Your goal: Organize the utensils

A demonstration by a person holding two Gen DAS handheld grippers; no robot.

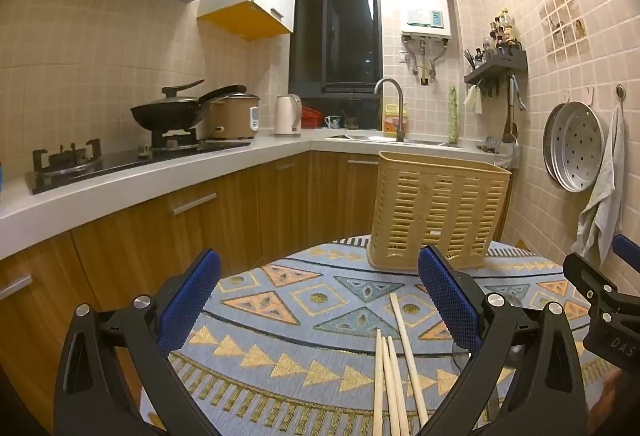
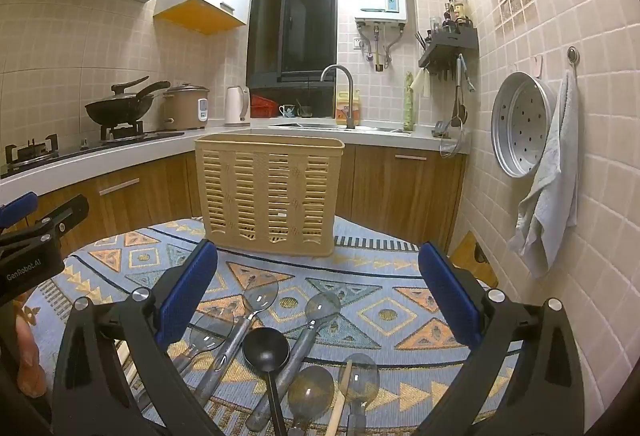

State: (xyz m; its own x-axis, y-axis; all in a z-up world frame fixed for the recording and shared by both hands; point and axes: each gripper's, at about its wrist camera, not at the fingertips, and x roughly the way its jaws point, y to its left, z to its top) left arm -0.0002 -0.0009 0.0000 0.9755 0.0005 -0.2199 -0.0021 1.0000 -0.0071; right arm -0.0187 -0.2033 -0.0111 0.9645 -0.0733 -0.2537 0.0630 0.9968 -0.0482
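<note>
A beige slotted utensil basket [image 1: 438, 210] [image 2: 269, 192] stands upright at the far side of a round table with a blue patterned cloth [image 1: 280, 320] [image 2: 400, 316]. Several wooden chopsticks [image 1: 394, 372] lie on the cloth below my left gripper [image 1: 320, 300], which is open with nothing between its blue pads. In the right wrist view several clear spoons [image 2: 260, 296] and a black ladle [image 2: 266, 352] lie in a heap under my right gripper [image 2: 318, 292], also open and holding nothing. Each gripper shows at the edge of the other's view.
A white counter [image 1: 160, 180] with wooden cabinets runs along the left and back, carrying a gas hob, wok [image 1: 168, 112], rice cooker and kettle. A sink with tap [image 2: 340, 96] is behind the basket. A steamer tray [image 2: 520, 124] and towel hang on the right wall.
</note>
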